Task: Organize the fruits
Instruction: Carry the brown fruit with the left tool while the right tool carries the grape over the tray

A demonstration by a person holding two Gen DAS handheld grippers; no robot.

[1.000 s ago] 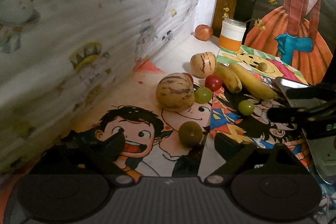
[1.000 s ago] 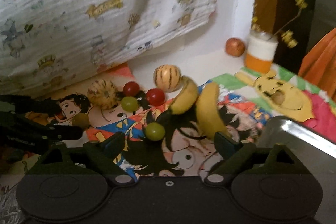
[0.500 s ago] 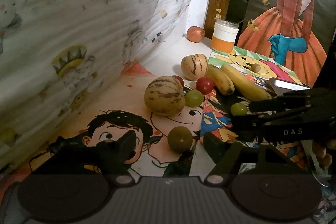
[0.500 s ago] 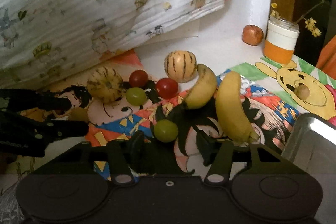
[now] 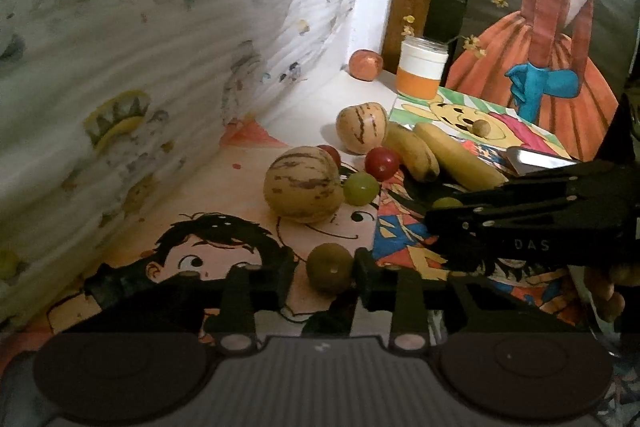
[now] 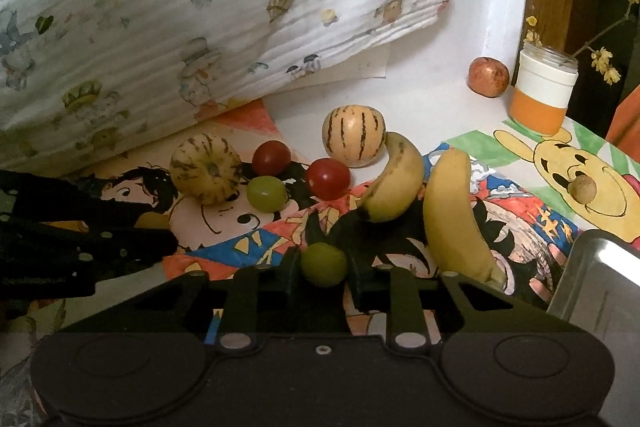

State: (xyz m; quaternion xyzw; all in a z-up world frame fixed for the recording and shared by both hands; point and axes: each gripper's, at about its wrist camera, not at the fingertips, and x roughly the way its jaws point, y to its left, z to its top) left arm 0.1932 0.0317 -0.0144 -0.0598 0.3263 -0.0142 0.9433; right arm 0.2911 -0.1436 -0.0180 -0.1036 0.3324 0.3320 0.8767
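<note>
A dull green round fruit (image 5: 330,267) lies on the cartoon mat between the pads of my left gripper (image 5: 325,267). Its jaws are closing and both pads touch the fruit. In the right wrist view a pale green grape (image 6: 323,264) sits between the pads of my right gripper (image 6: 322,267), whose jaws are closing and pressing on it. Just beyond lie two bananas (image 6: 452,211), two red round fruits (image 6: 328,178), another green grape (image 6: 266,193) and two striped melons (image 6: 206,167). A metal tray (image 6: 600,275) shows at the right edge.
A printed cloth (image 6: 200,7) hangs along the left and back. In the far corner stand an orange-and-white jar (image 6: 542,95) and a reddish fruit (image 6: 488,75). A small brown ball (image 6: 583,189) rests on the bear drawing. The two grippers are close side by side.
Both grippers went from wide open to closed around their fruits. The right gripper came forward over the green grape and shows larger in the left wrist view.
</note>
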